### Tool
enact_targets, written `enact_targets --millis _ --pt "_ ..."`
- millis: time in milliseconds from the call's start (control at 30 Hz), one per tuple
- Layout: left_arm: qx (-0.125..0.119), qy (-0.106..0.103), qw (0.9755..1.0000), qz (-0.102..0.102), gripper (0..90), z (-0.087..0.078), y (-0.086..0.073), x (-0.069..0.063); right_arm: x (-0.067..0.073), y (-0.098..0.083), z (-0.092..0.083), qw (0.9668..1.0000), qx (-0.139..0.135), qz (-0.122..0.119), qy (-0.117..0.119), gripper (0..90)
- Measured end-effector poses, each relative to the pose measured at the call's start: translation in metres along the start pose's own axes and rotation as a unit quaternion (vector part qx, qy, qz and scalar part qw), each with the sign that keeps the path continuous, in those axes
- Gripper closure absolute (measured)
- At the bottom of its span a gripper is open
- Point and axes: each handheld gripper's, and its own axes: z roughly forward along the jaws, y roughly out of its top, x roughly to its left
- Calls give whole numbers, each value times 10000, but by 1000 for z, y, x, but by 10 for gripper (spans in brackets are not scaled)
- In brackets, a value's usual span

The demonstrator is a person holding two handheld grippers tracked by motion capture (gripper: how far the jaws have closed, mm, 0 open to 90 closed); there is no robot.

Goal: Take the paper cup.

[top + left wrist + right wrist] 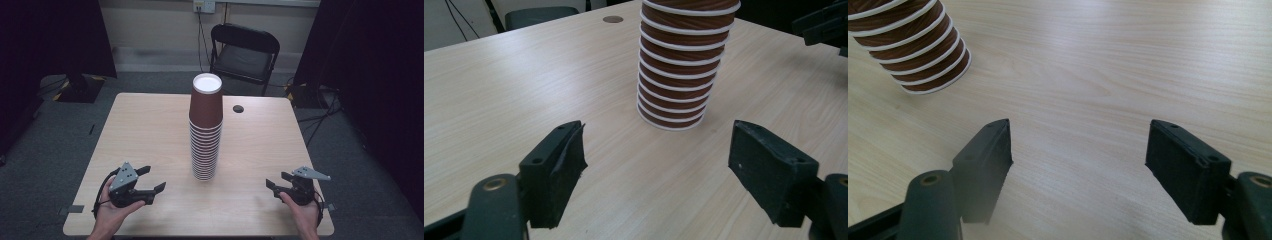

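Left gripper (153,179) and right gripper (276,180) gaped empty either side of the cup stack (205,131), folding chair (243,52) stood beyond it, nothing blocked the way.

- A light wooden bench (140,130) is seen across the middle of the frame.
- A tall stack of brown paper cups (205,130) is stood upside down at its centre.
- A round dark grommet (238,108) is set into it, upper right of the stack.

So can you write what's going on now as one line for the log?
left tongs: open, empty | right tongs: open, empty | cup stack: upside down, mid-table, untouched | stage: before reach
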Motion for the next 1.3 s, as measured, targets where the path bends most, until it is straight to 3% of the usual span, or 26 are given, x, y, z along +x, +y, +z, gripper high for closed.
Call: enact_targets --millis 133,500,667,800,967,1100,1300 --pt "148 -157 9997 -149 208 -1 6 -2 4 0 0 10000 -4 -53 24 261" --pt "-102 -306 9992 -235 188 -2 27 1 6 1 2 9999 5 -58 90 262" --pt "-339 -341 9987 -180 169 1 36 1 8 0 4 9999 28 -56 125 262" --pt "-672 -423 9963 -329 170 2 47 0 9 1 5 9998 57 -55 166 262" --pt "-791 -526 9952 -253 164 0 61 -2 8 1 6 9997 77 -82 196 262" --pt "-720 -607 9955 -126 161 2 71 -3 9 1 5 9997 78 -69 208 262" --pt "-730 -746 9945 -122 164 4 88 -3 10 0 7 9996 122 -80 228 262"
